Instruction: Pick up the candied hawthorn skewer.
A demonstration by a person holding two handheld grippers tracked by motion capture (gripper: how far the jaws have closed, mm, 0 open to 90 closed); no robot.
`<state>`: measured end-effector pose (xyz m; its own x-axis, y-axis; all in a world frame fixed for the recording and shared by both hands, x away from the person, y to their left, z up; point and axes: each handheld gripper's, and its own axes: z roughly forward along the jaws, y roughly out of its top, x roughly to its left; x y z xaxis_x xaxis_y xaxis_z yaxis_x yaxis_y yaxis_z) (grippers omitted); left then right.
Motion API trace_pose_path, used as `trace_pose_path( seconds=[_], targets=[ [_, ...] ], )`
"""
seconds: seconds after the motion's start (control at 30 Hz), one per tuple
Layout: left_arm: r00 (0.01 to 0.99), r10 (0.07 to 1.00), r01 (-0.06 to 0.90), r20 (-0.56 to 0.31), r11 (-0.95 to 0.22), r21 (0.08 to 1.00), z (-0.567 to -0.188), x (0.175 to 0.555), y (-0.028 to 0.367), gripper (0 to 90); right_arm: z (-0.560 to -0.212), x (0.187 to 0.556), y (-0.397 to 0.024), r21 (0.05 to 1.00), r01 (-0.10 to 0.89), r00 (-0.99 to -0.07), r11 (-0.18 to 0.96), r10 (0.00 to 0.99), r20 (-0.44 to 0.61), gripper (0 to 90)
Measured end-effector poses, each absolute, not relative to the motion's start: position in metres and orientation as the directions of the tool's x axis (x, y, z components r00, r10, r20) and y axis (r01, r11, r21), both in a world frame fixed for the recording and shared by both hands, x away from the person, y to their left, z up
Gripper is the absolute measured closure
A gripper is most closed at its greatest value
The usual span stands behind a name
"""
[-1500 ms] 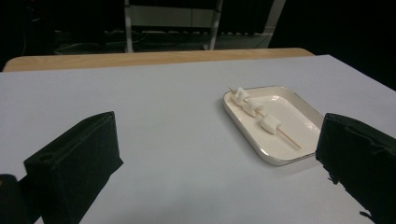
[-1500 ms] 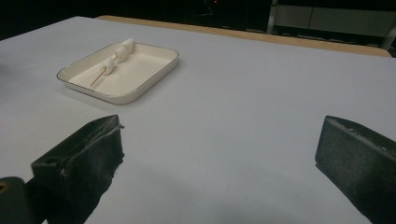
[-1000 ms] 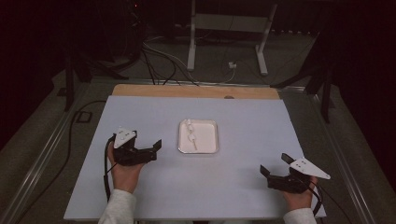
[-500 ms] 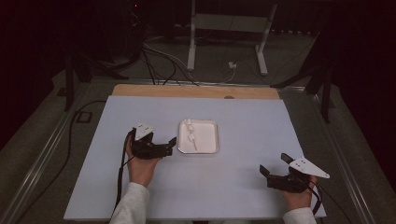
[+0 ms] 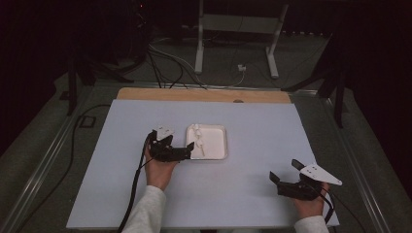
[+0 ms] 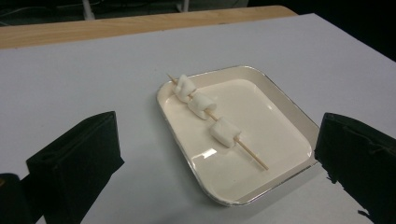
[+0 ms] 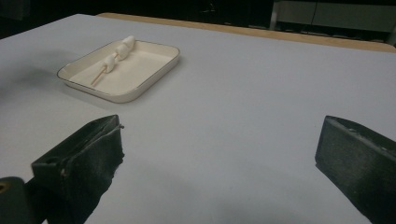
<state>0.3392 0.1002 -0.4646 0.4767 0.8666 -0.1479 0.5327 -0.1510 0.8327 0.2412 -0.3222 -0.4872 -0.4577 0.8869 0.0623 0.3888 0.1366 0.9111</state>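
White table sheet in a dark room; skewer tray at centre, left gripper at its edge.

The pale sheet (image 5: 233, 194) is seen laid over a wooden table whose bare strip (image 5: 204, 95) shows at the far edge. Nearest the person, the right gripper (image 5: 284, 171) is held low at the near right corner, its jaws spread wide, well apart from everything else. Farther in, the left gripper (image 5: 190, 150) is held just beside the left rim of the tray (image 5: 219, 153), jaws spread wide and nothing between them. In the tray a wooden skewer (image 6: 252, 156) is laid diagonally, three marshmallows (image 6: 224, 132) threaded on it. No writing or brand can be read anywhere. Beyond the table, cables (image 5: 170, 58) and a white stand (image 5: 199, 43) are seen on the dark floor.
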Motion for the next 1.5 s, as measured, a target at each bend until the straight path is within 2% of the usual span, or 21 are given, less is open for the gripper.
trace_pose_path(
  seconds=[0.8,1.07,1.13,1.2,1.23,1.27,1.4,1.43,1.5],
  targets=[
    [0.497,0.849,0.613,-0.18,-0.196,0.765,-0.496,0.358,0.067,3.7,-0.488,0.242,-0.322,0.907,0.396,-0.46,0.14,0.885,0.064,0.9],
    [0.499,0.854,0.645,-0.146,-0.254,0.721,-0.506,0.362,0.045,6.8,-0.488,0.242,-0.322,0.908,0.396,-0.459,0.138,0.886,0.065,0.9],
    [0.497,0.859,0.645,-0.125,-0.269,0.715,-0.508,0.363,0.04,15.2,-0.488,0.242,-0.322,0.908,0.397,-0.458,0.138,0.886,0.066,1.0],
    [0.497,0.86,0.653,-0.118,-0.281,0.704,-0.51,0.364,0.036,17.7,-0.488,0.242,-0.322,0.908,0.396,-0.459,0.138,0.886,0.065,0.9],
    [0.5,0.859,0.66,-0.112,-0.294,0.691,-0.511,0.365,0.034,25.7,-0.488,0.242,-0.323,0.908,0.397,-0.457,0.136,0.887,0.068,1.0],
    [0.498,0.861,0.665,-0.103,-0.303,0.683,-0.511,0.365,0.032,25.7,-0.488,0.242,-0.323,0.908,0.397,-0.457,0.136,0.887,0.068,1.0],
    [0.499,0.862,0.678,-0.091,-0.323,0.661,-0.515,0.365,0.026,41.6,-0.488,0.242,-0.324,0.908,0.398,-0.455,0.134,0.888,0.069,1.0],
    [0.496,0.865,0.674,-0.077,-0.328,0.662,-0.515,0.365,0.025,41.6,-0.488,0.242,-0.324,0.908,0.398,-0.455,0.134,0.888,0.069,1.0],
    [0.493,0.868,0.675,-0.067,-0.332,0.659,-0.514,0.365,0.024,48.7,-0.488,0.242,-0.324,0.908,0.398,-0.455,0.133,0.888,0.069,1.0]
  ],
)
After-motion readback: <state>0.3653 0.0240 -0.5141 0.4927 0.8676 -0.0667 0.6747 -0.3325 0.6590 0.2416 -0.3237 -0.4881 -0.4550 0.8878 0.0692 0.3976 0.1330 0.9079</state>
